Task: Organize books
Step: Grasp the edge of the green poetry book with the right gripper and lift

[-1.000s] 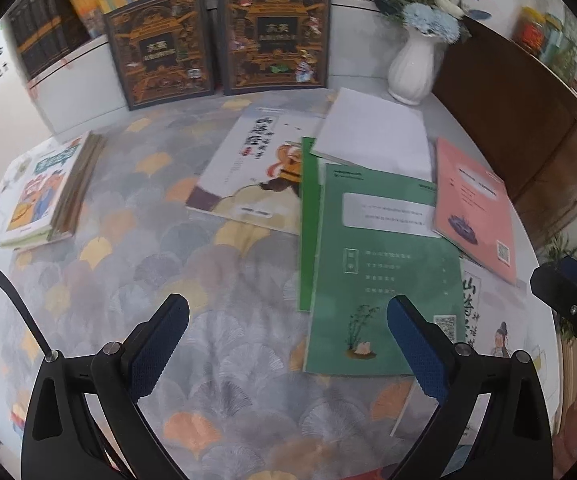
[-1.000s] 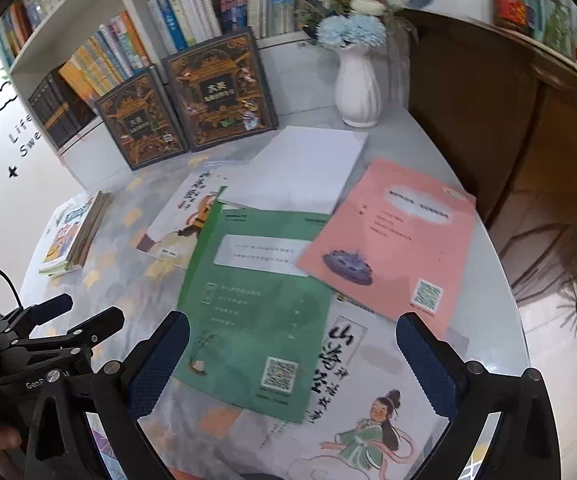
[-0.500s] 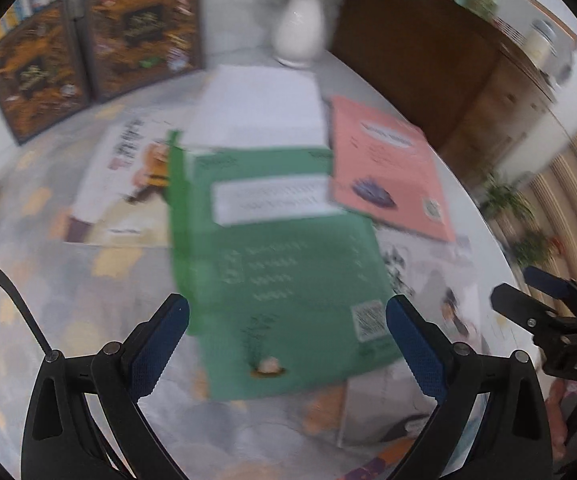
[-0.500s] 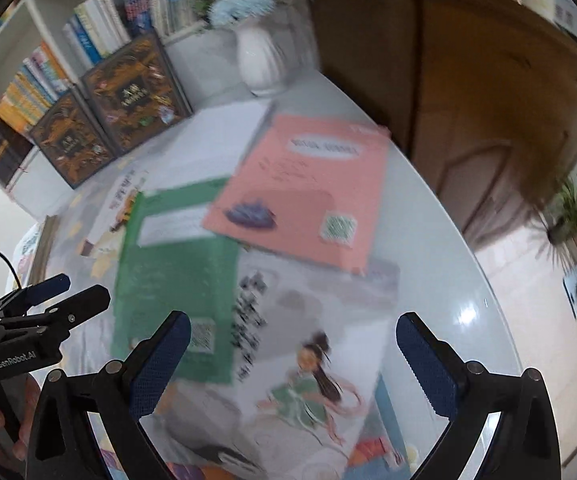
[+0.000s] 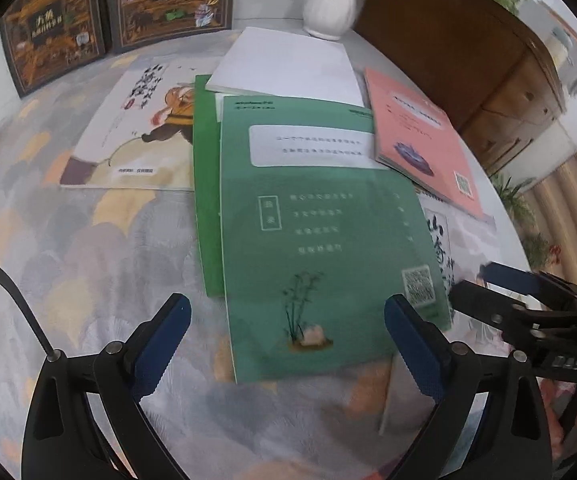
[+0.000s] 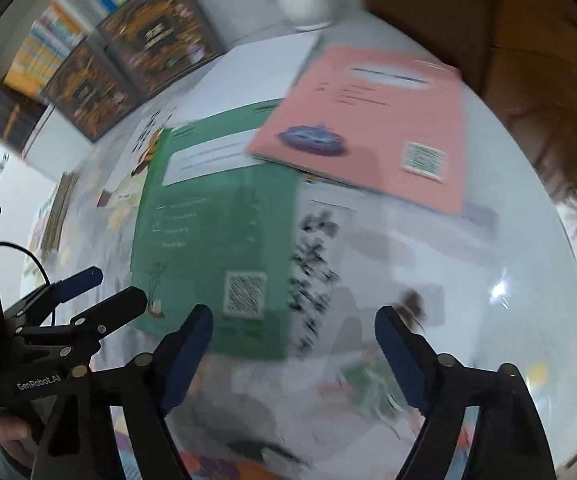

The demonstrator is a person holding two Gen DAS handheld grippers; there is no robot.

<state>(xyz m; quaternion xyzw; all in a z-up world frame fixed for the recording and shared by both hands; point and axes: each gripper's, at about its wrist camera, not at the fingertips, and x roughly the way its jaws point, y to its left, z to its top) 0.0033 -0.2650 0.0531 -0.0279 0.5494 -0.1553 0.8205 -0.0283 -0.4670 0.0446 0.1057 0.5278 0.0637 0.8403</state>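
A green book [image 5: 320,232] with a white label, a bamboo drawing and a QR code lies flat on the worktop [image 5: 68,248], overlapped by a pink book [image 5: 420,140] and a white one [image 5: 288,64]. The left tool [image 5: 286,332] hangs over its near edge, jaws wide and empty. The right tool [image 6: 290,344] is closing above a white illustrated book [image 6: 368,280], gripping nothing. A vase [image 5: 330,4] stands behind.

White vase [image 5: 330,4]: top cut off by frame edge.
Illustrated white book [image 6: 368,280]: cover blurred, title unreadable, partly under green book [image 6: 216,240].
Pink book [image 6: 372,120]: text smeared.
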